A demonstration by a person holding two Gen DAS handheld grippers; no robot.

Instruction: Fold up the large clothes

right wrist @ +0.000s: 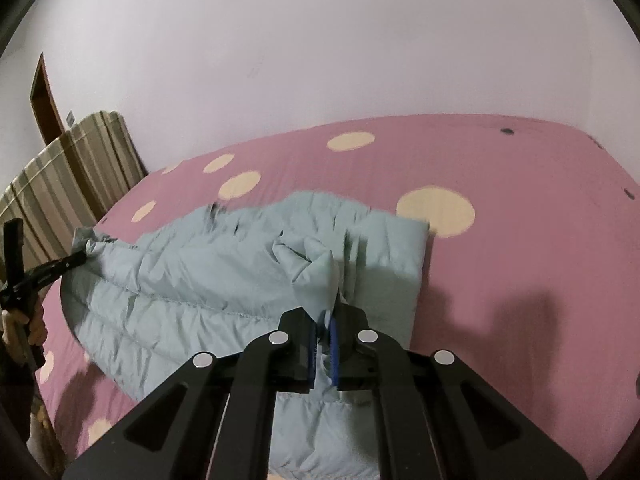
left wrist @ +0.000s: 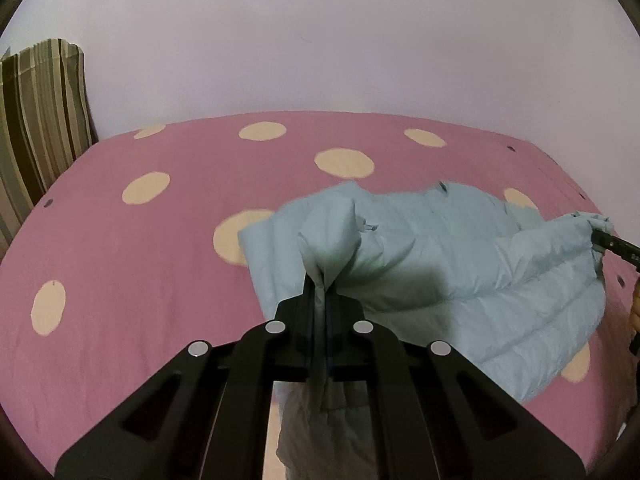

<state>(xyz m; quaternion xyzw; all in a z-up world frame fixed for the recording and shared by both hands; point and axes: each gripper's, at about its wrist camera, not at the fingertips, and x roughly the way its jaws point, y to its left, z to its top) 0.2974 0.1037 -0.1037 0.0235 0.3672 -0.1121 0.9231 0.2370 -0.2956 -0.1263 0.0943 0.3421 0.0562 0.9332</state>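
Far left: striped cushion (left wrist: 40, 120) upright against the white wall (left wrist: 320, 40), at the bed's left end. In right wrist view a brown door frame (right wrist: 42, 96) shows behind it.

Bed (left wrist: 140, 260) w/ pink sheet and cream dots fills most of both views.

Left gripper (left wrist: 320, 292): jaws pinched together on a bunched fold of the pale blue puffer jacket (left wrist: 460, 264), fabric squeezed up between the pads and puffing out above them. In right wrist view the same gripper (right wrist: 82, 258) shows at the jacket's left end, a hand (right wrist: 24, 324) on its handle.

Jacket lies on the bed, nearer the front edge, approx centre-right in left wrist view. Long axis runs left-right across the bed, roughly along the wall. Quilt seams run the same way. Near edge is off the sheet at both ends and sags between the two grips; far part rests on the sheet. A folded, squared-off section (right wrist: 392, 256) lies at the right end, flat on the bed.

Right gripper (right wrist: 326, 320): jaws closed tight on a corner of jacket fabric, blue pads either side of it, cloth sticking up past the tips. From left wrist view it (left wrist: 596, 236) clamps the jacket's right end, at frame's right edge.
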